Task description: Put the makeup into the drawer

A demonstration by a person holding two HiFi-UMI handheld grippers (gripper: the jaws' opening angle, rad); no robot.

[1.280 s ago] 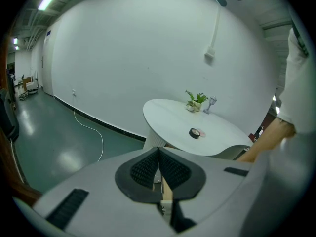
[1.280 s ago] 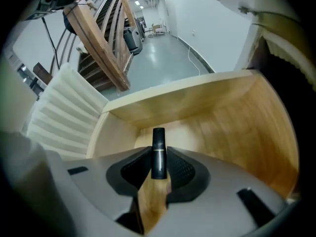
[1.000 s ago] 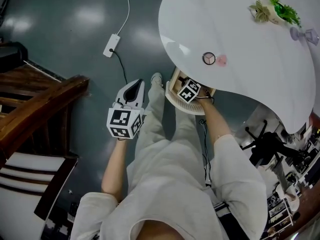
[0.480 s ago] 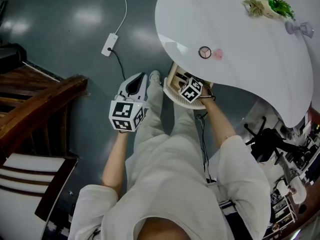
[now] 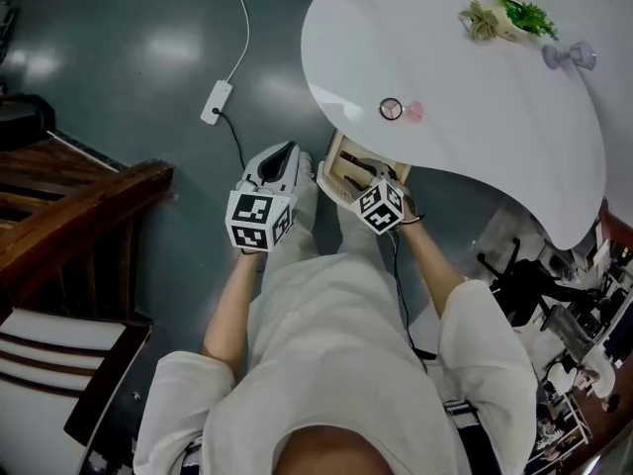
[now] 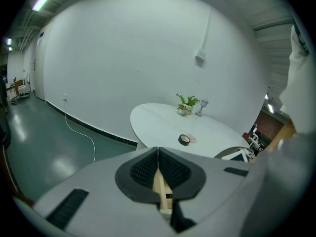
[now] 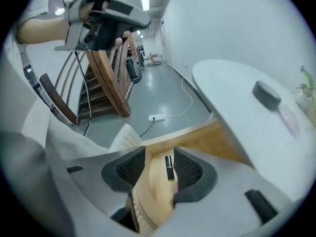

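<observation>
Though its jaws are closing, the right tool (image 7: 159, 158) grips nothing; the left tool (image 6: 158, 156) is clenched.

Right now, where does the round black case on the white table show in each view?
Head view: round black case upper middle, near the white table's edge.
Left gripper view: case at centre, on the table.
Right gripper view: case upper right, on the tabletop.
Shared landmark: pink disc beside it.
</observation>
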